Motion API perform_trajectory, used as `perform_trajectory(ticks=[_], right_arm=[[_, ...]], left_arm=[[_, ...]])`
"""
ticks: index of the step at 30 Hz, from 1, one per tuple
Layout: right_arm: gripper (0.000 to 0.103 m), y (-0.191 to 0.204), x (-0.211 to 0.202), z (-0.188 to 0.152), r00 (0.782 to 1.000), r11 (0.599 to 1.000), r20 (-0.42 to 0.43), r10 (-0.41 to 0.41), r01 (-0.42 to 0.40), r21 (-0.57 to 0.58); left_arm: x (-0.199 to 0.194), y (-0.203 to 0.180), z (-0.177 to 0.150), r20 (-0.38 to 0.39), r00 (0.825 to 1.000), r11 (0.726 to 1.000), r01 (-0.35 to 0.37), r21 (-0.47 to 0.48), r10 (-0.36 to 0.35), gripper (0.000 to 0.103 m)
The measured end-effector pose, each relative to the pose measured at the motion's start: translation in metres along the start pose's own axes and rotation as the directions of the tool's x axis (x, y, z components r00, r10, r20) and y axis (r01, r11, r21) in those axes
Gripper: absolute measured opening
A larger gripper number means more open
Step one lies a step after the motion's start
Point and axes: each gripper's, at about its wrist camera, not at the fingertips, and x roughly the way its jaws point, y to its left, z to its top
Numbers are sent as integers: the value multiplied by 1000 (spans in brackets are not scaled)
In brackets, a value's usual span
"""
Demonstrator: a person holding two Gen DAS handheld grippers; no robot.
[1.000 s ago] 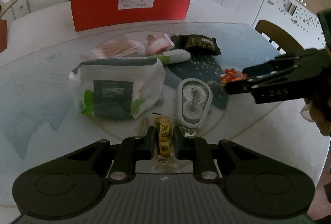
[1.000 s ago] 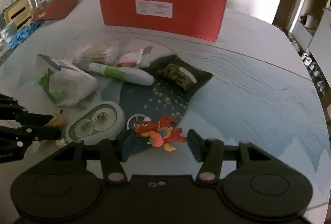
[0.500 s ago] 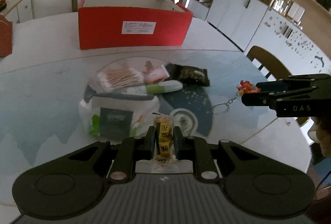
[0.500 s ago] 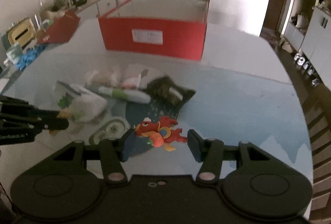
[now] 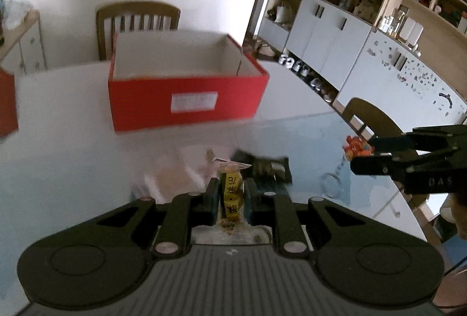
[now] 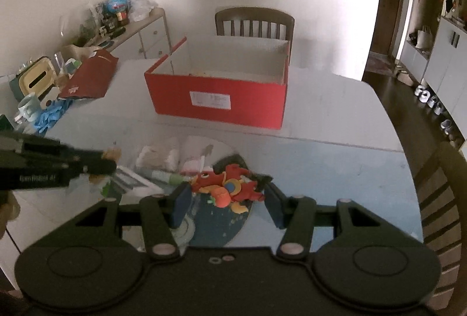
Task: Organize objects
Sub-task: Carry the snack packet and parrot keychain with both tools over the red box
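Note:
My left gripper is shut on a small yellow snack packet and holds it above the table. My right gripper is shut on a red dragon keychain toy, also raised; it shows in the left wrist view at the right. An open red box with a white inside stands at the far side of the table; it shows in the right wrist view too. The left gripper appears in the right wrist view at the left.
Below on the table lie a dark snack pack, a white-green tube, a white bag and pale packets. Chairs stand behind the box and at the right. A cluttered sideboard is at the left.
Both grippers have risen with their objects and tilted up toward the red box. The items on the table have dropped low in both views, and the box's inside now shows.

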Motion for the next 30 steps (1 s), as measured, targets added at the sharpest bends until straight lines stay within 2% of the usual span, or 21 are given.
perform_trajectory(ticks=[9, 16, 23, 30], right_arm=[[54, -1, 3, 53, 999, 1000, 34, 17, -17, -3], [54, 9, 12, 91, 997, 998, 73, 2, 3, -68], [54, 17, 36, 130, 994, 989, 99, -50, 63, -133], [54, 11, 76, 167, 988, 985, 112, -104, 118, -128]], left_arm=[[3, 14, 69, 40, 999, 999, -2, 44, 0, 17], [8, 28, 122, 84, 995, 991, -59, 122, 49, 17], [31, 43, 157, 70, 995, 985, -76, 152, 66, 17], [67, 51, 176, 57, 991, 967, -129, 219, 120, 17]])
